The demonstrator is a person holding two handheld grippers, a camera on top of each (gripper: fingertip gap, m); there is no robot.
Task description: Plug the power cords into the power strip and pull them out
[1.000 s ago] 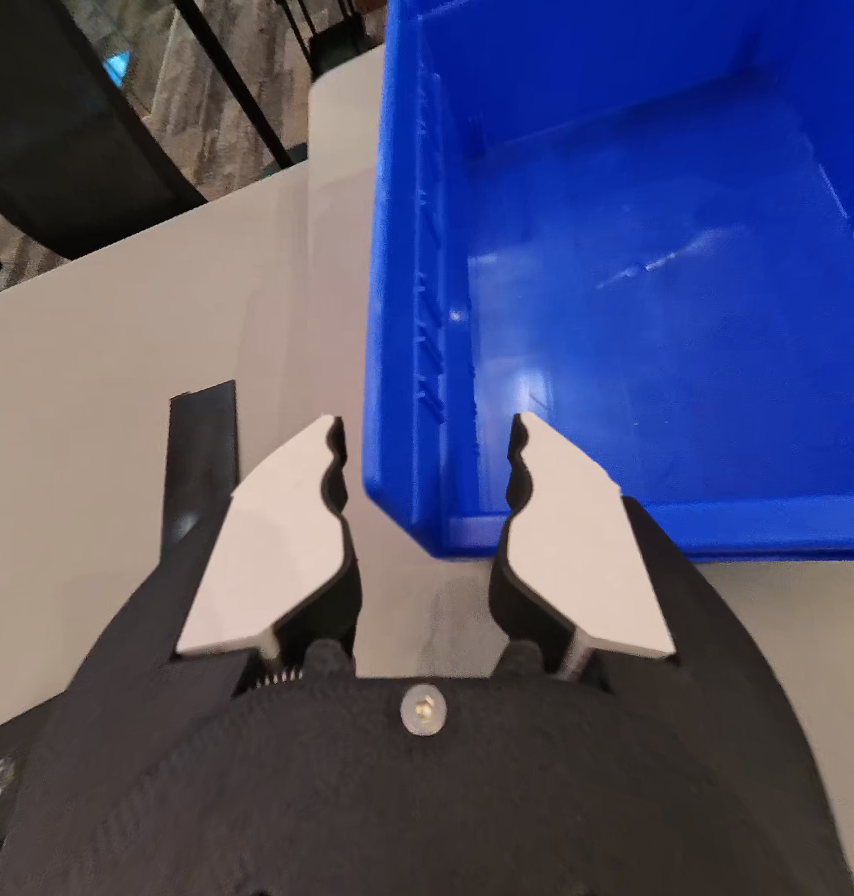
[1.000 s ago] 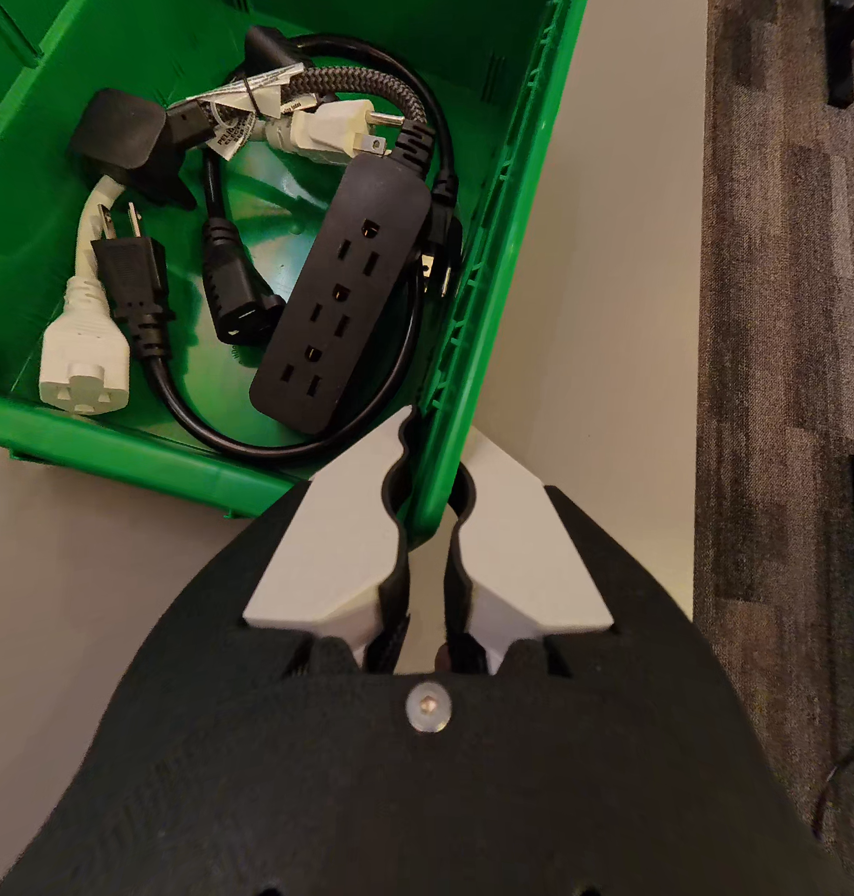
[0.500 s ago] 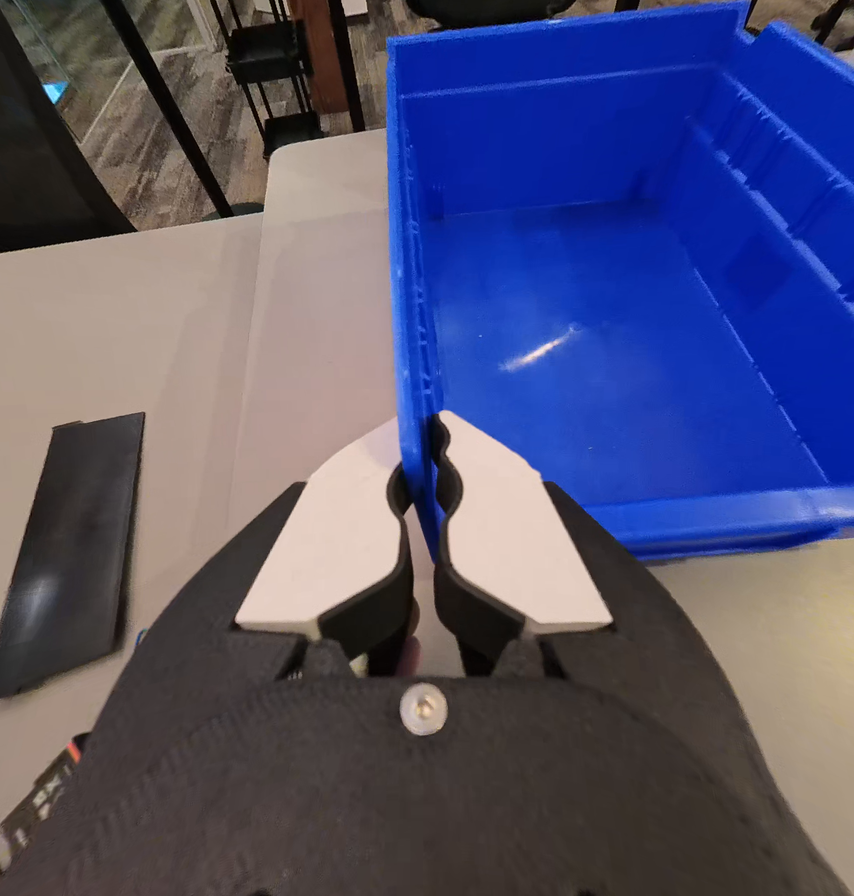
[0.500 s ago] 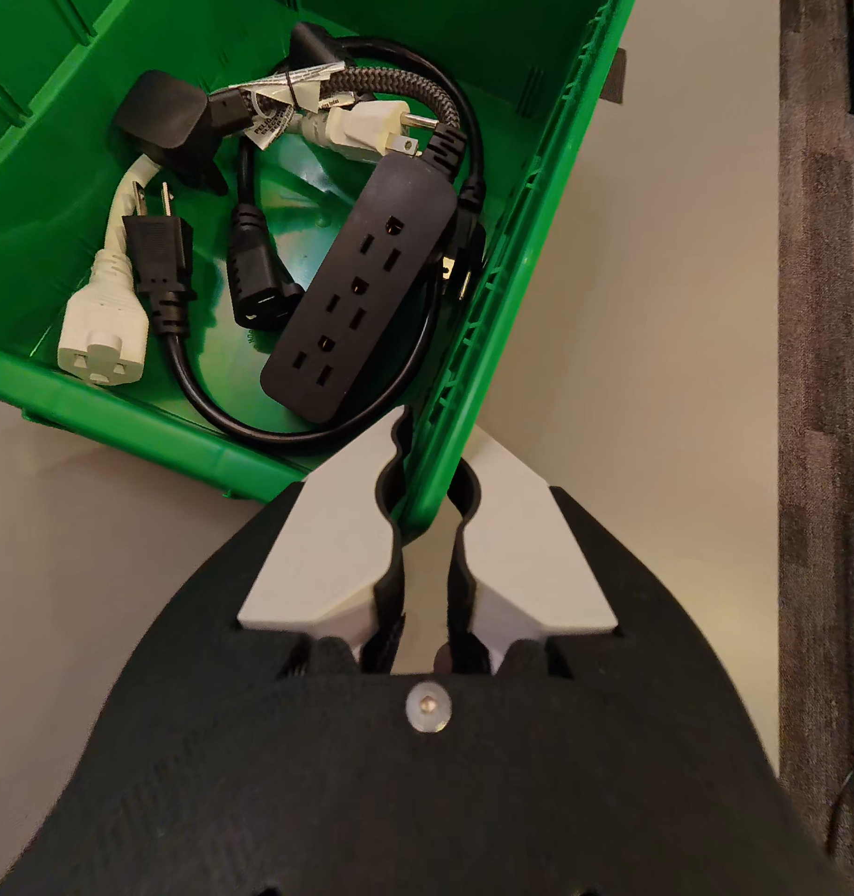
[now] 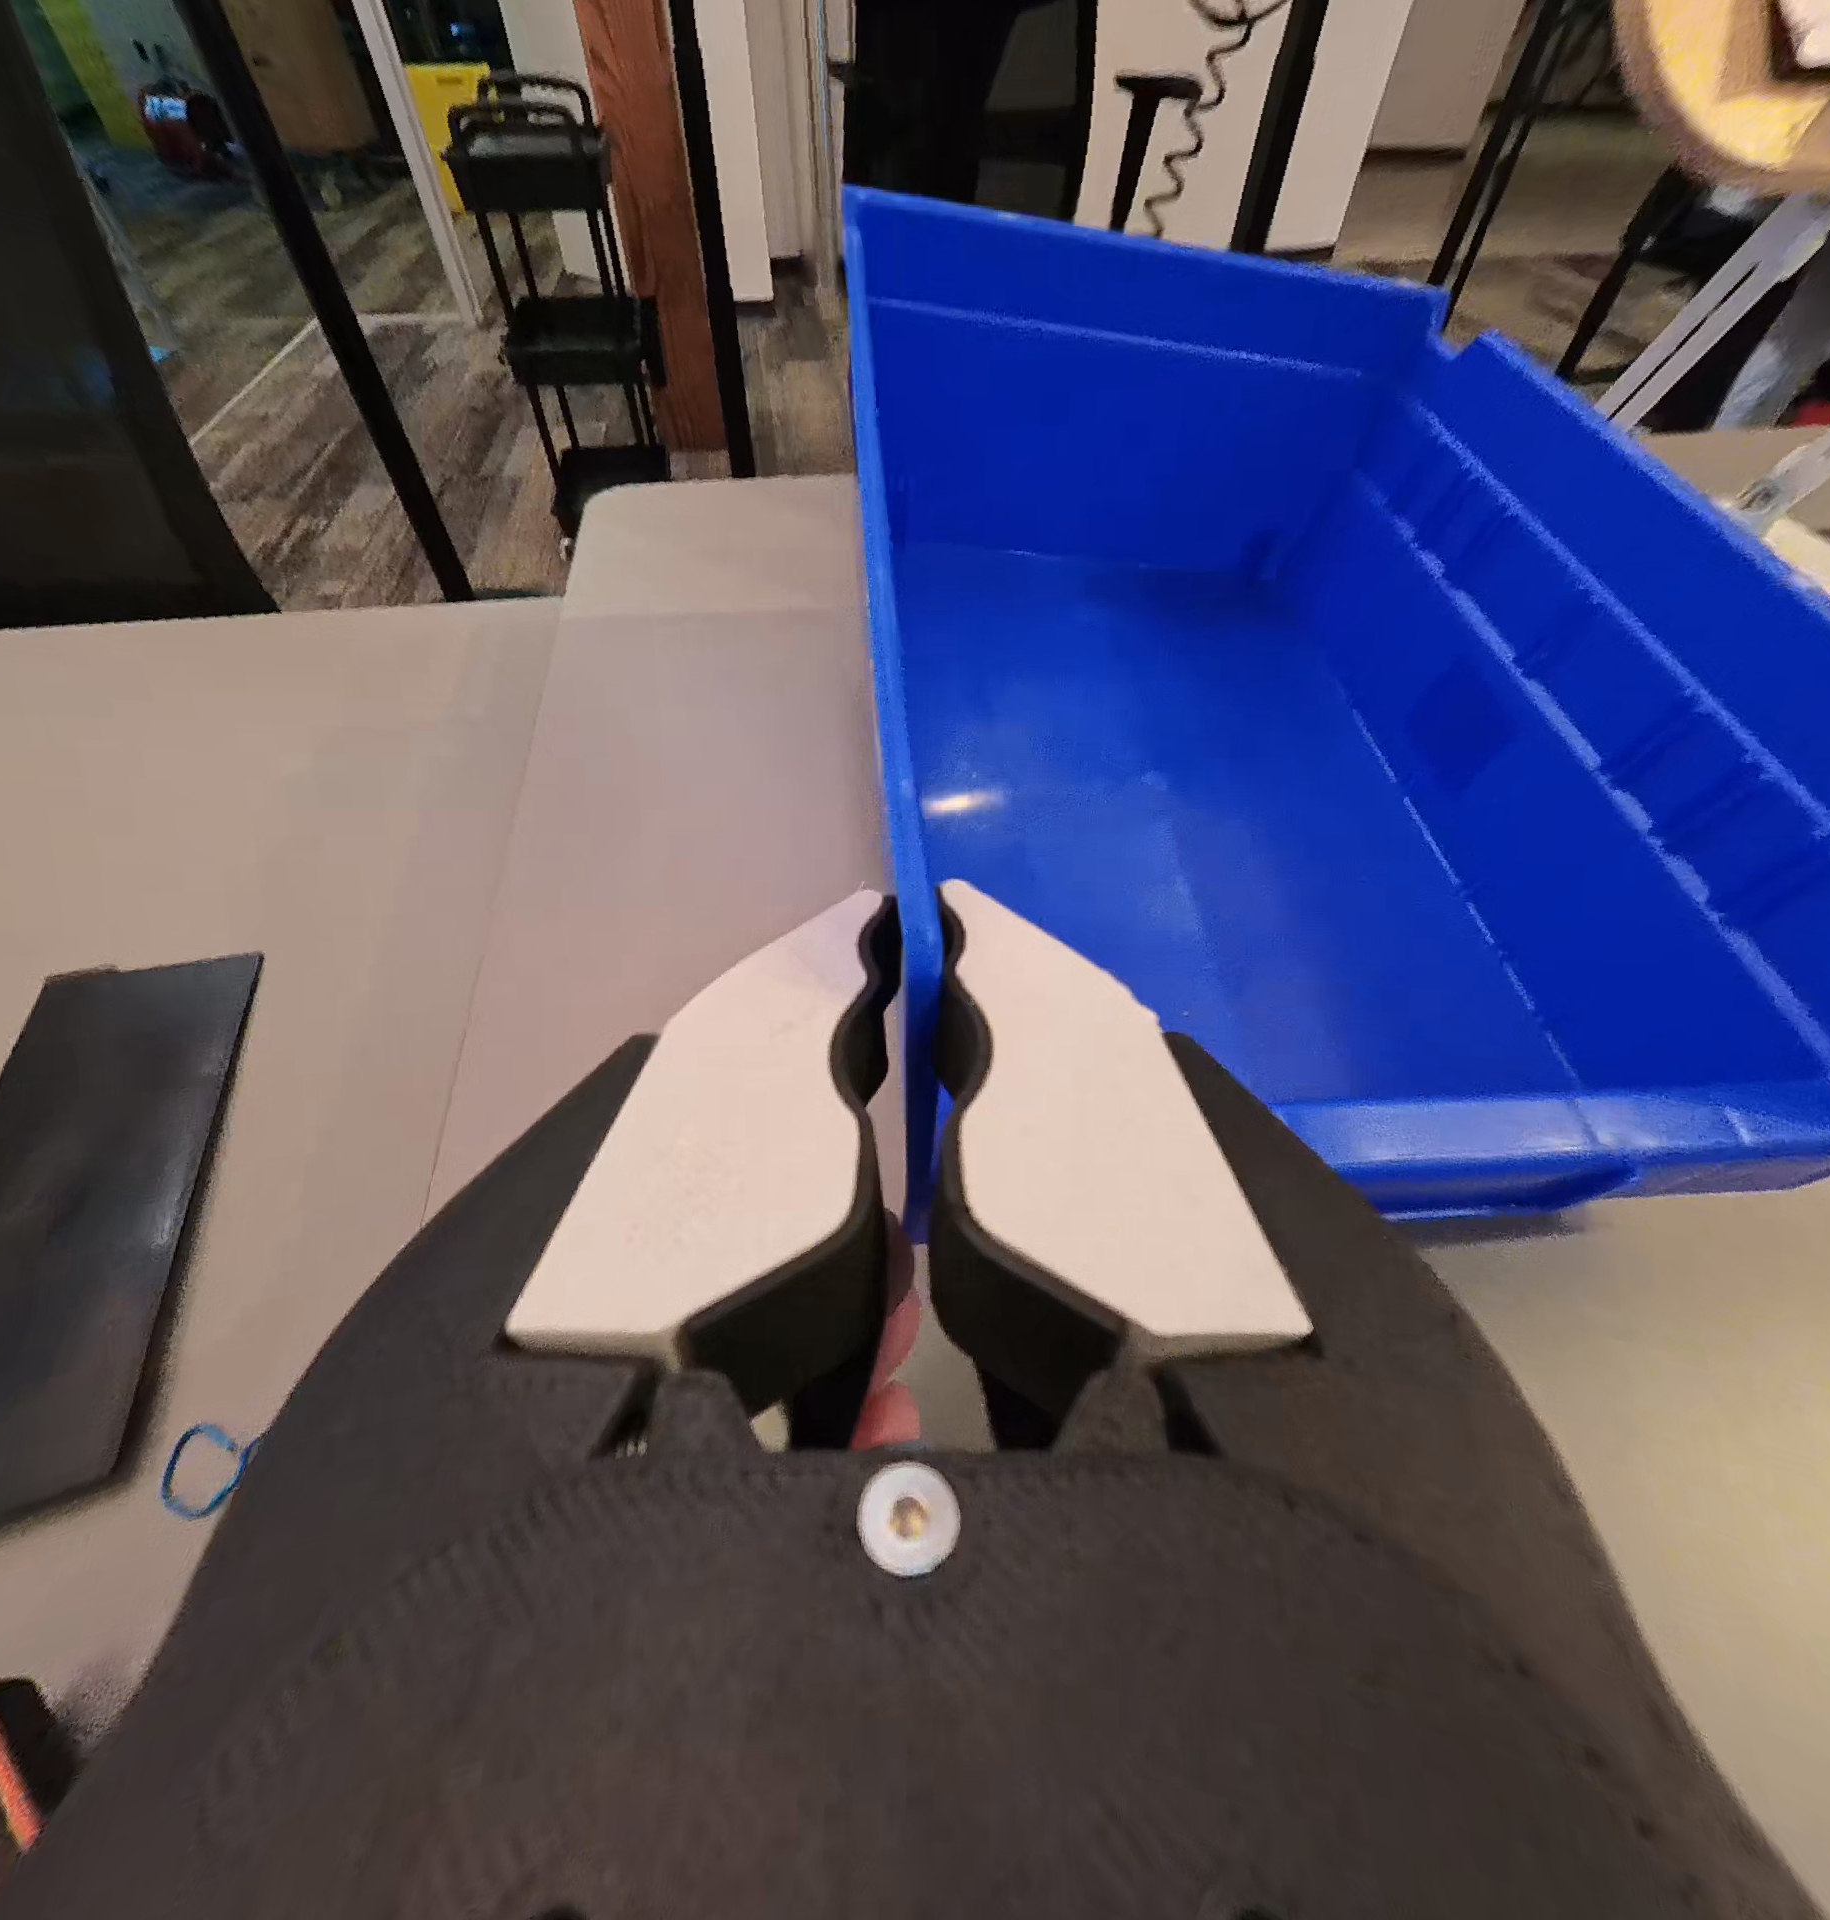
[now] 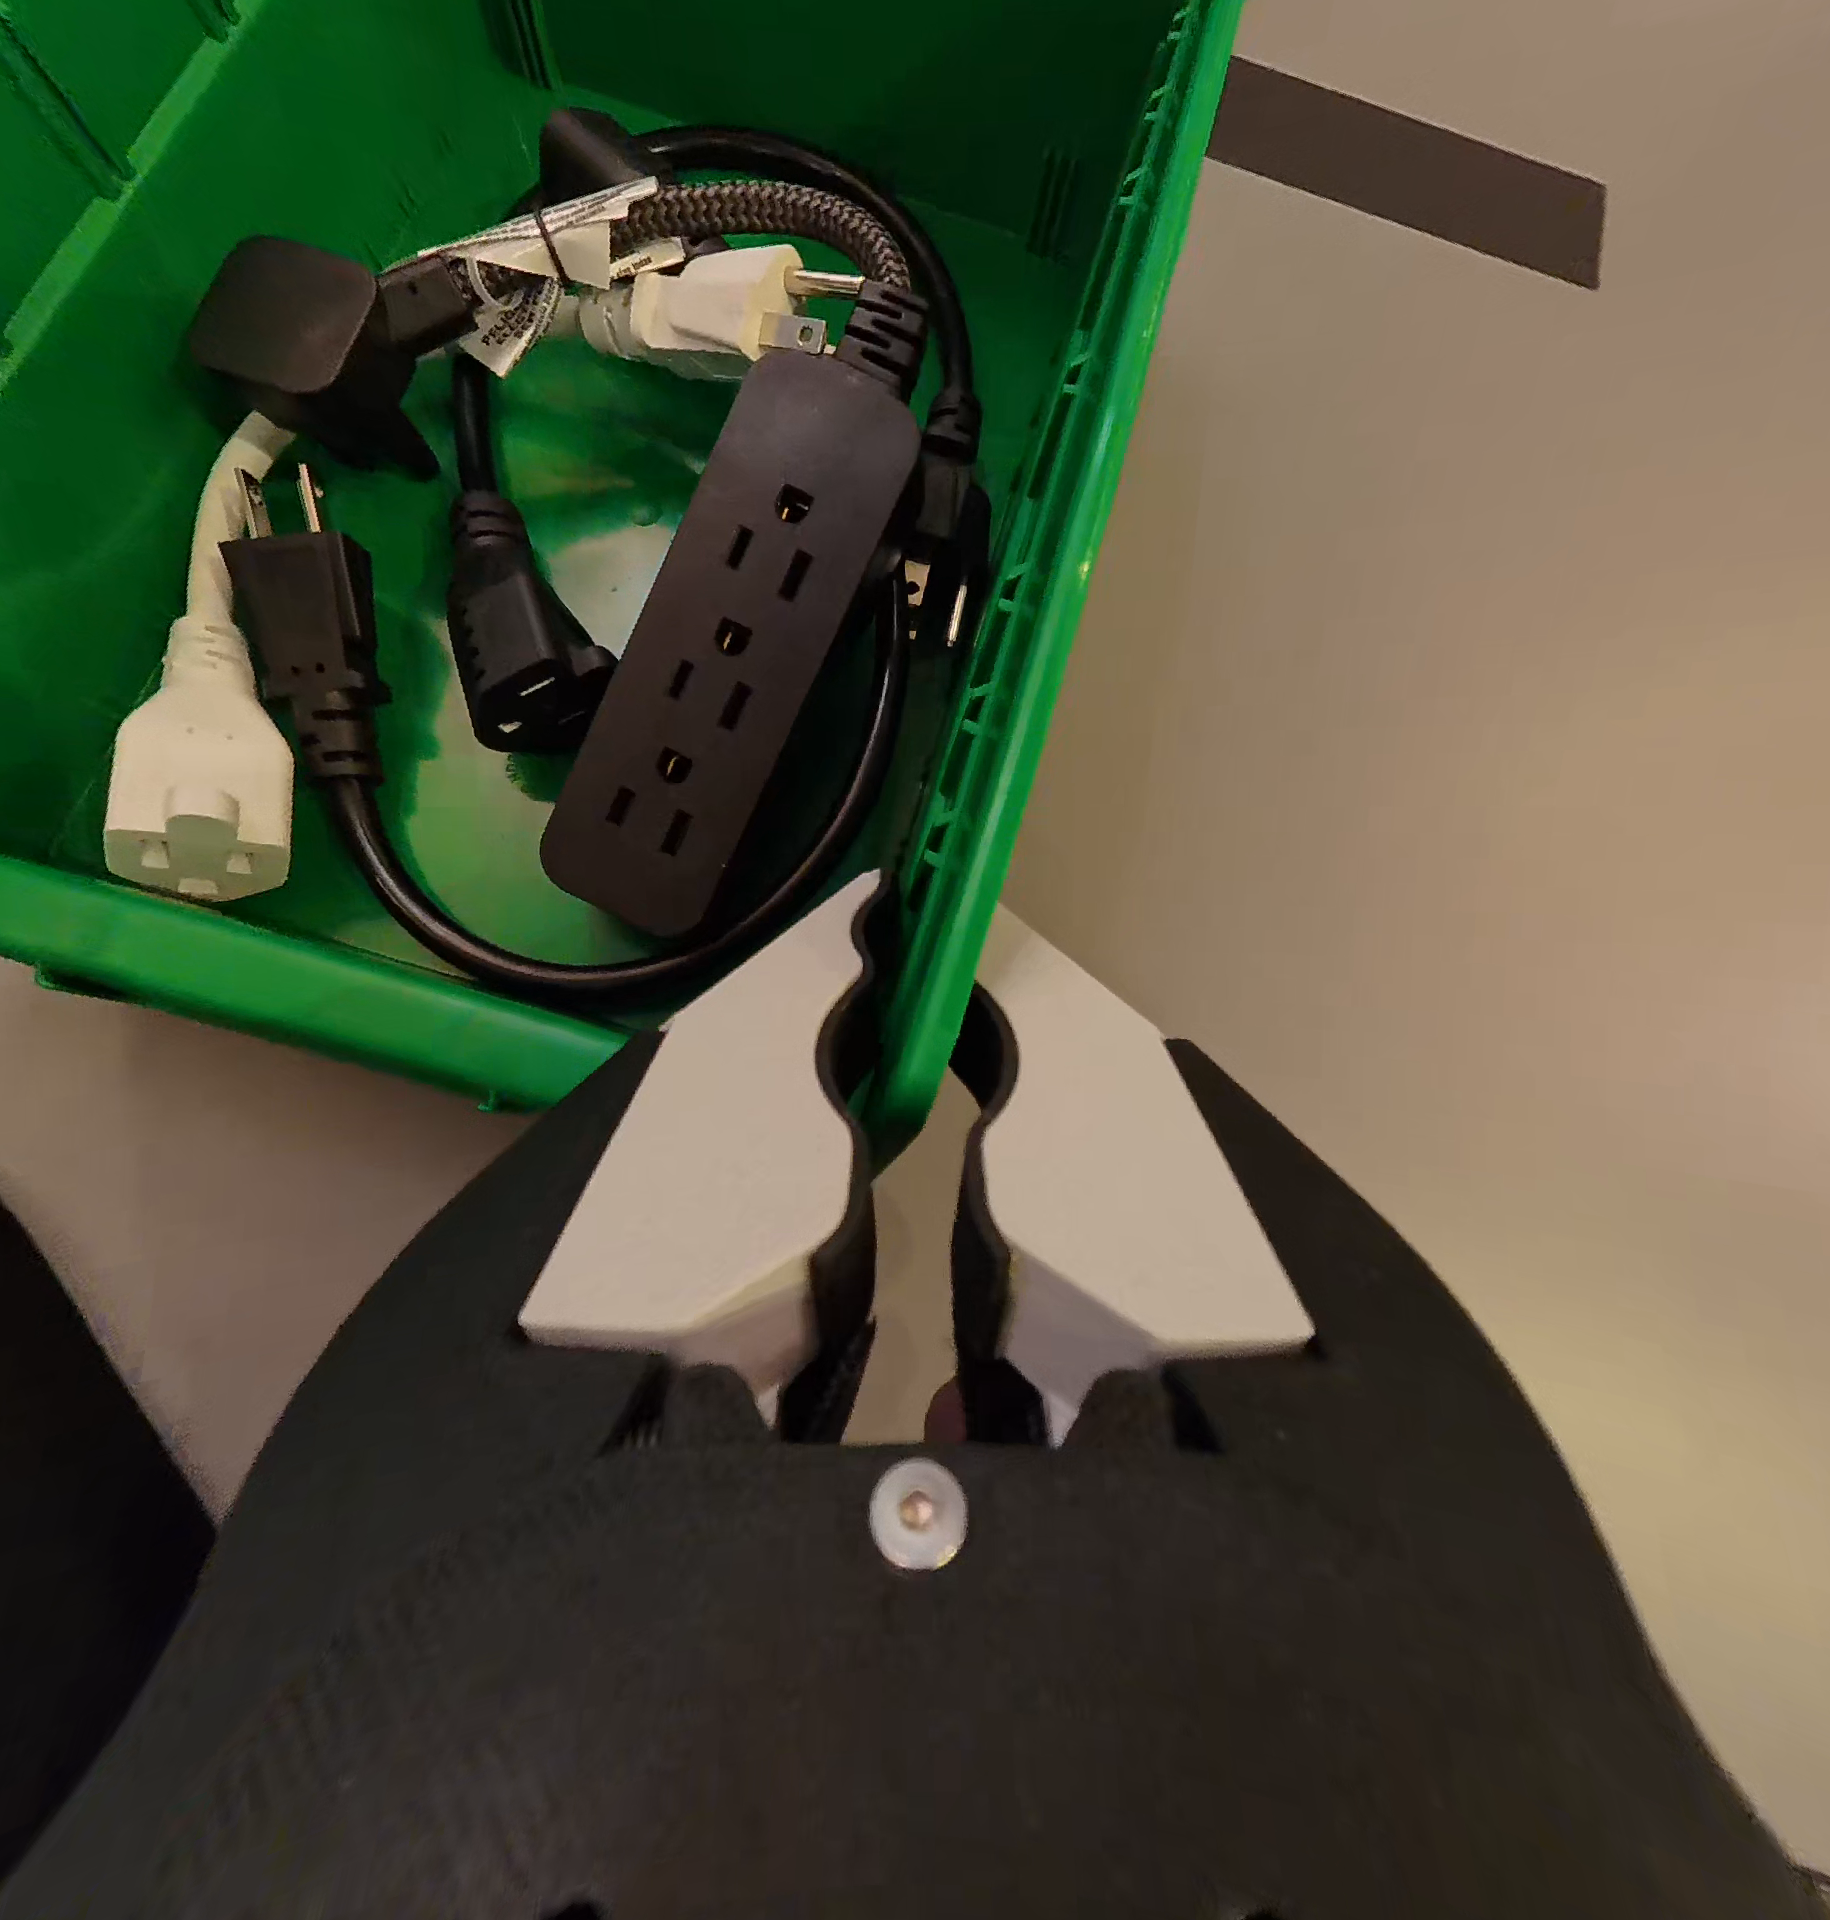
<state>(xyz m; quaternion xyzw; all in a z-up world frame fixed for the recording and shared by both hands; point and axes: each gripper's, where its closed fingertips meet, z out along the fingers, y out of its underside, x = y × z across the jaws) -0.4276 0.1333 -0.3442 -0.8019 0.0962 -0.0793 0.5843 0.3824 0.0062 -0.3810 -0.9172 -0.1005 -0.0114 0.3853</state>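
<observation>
The black 3-outlet power strip (image 6: pixel 729 665) lay face up in the green bin (image 6: pixel 1087 499), long axis running from near-left to far-right, unplugged cords (image 6: pixel 298 634) beside it. The right gripper (image 6: pixel 916 997) pinched the bin's wall; the left gripper (image 5: pixel 916 997) clamped the blue bin (image 5: pixel 890 623). Setup, apparently; next, release and grasp the strip.

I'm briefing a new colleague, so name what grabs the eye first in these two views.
The left claw is clamped on the near left wall of an empty blue bin that fills the right of its view. The right claw grips the right wall of a green bin, where a black power strip lies diagonally among loose black and white cords, nothing plugged in.
</observation>
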